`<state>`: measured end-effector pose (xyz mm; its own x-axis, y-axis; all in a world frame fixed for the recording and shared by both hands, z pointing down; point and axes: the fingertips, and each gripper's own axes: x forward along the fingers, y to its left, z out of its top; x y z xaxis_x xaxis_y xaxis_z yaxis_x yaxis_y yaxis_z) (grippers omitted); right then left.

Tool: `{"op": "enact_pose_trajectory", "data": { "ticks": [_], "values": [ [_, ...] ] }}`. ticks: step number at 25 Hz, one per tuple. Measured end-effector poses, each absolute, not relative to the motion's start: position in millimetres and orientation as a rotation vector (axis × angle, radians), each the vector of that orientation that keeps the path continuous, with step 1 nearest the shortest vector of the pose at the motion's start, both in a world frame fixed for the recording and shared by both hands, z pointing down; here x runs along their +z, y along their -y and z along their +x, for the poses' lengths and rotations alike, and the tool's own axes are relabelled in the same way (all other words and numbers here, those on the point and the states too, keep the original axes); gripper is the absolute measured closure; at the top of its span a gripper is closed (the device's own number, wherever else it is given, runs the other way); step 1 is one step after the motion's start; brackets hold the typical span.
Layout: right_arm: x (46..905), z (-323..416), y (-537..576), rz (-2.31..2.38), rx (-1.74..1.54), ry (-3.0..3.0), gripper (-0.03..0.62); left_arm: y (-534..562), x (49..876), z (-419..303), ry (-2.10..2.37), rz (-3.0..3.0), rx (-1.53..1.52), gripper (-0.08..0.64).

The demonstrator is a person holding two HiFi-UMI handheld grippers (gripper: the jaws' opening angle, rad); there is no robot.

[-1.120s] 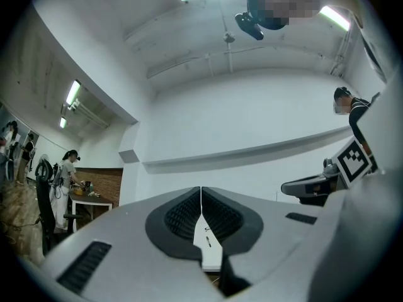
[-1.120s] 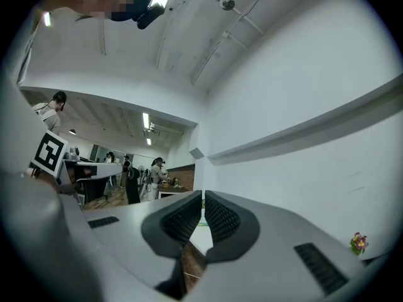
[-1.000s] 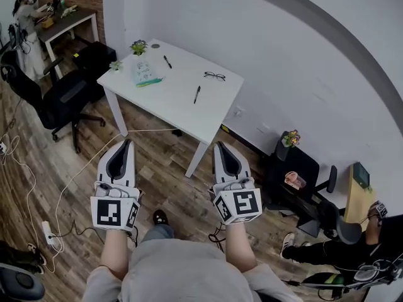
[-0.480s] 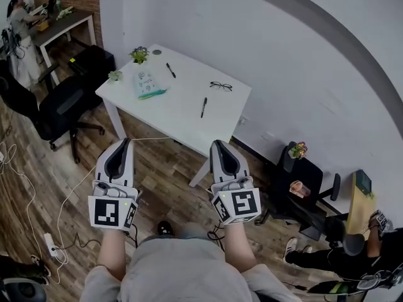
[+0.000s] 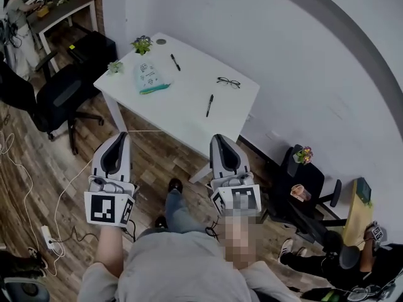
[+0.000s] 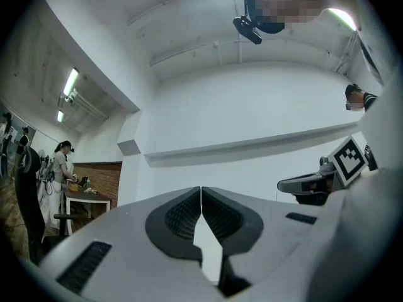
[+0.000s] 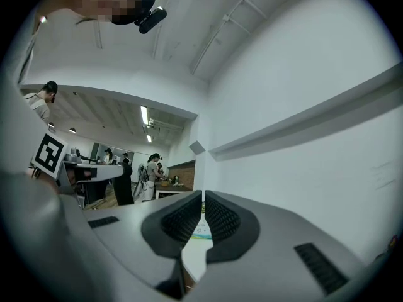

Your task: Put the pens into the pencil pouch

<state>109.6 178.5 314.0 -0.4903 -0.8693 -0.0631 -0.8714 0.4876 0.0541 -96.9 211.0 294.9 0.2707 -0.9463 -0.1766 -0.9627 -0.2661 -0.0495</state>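
A white table (image 5: 189,115) stands ahead against the wall. On it lie a pale pencil pouch (image 5: 150,78) with a green edge, one black pen (image 5: 175,62) near the far side and another black pen (image 5: 209,105) nearer the front right. Both grippers are held out short of the table, over the wood floor. My left gripper (image 5: 121,135) (image 6: 201,190) is shut with nothing in it. My right gripper (image 5: 220,137) (image 7: 203,195) is shut and empty too; through the slit under its tips the pouch (image 7: 200,230) shows far off.
Spectacles (image 5: 228,82) and two small potted plants (image 5: 141,44) share the table. Black office chairs stand at left (image 5: 56,96) and right (image 5: 302,181). Cables (image 5: 28,187) trail over the floor. Another desk (image 5: 56,8) with a person is at far left.
The table has come nearer and shifted slightly right in the head view as the person walks toward it. Both grippers keep the same shut, side-by-side pose.
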Motion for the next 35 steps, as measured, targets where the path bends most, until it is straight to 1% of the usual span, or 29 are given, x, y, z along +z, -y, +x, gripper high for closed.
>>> {"op": "enact_pose_trajectory", "data": {
  "ticks": [6, 14, 24, 29, 35],
  "values": [
    [305, 92, -115, -1.507, 0.144, -2.701, 0.558, -151, 286, -108, -1.824, -2.344, 0.166, 0.534],
    [277, 89, -20, -1.436, 0.198, -2.703, 0.558, -59, 264, -103, -1.818, -2.297, 0.195, 0.535],
    [275, 83, 65, -1.328, 0.19, -2.749, 0.557, 14, 263, -102, -1.862, -2.236, 0.176, 0.534],
    [291, 71, 90, -1.29, 0.137, -2.798, 0.558, 35, 284, -108, -1.895, -2.248, 0.12, 0.534],
    [328, 39, 111, -1.244, 0.037, -2.894, 0.558, 73, 341, -121, -1.925, -2.379, -0.013, 0.534]
  ]
}}
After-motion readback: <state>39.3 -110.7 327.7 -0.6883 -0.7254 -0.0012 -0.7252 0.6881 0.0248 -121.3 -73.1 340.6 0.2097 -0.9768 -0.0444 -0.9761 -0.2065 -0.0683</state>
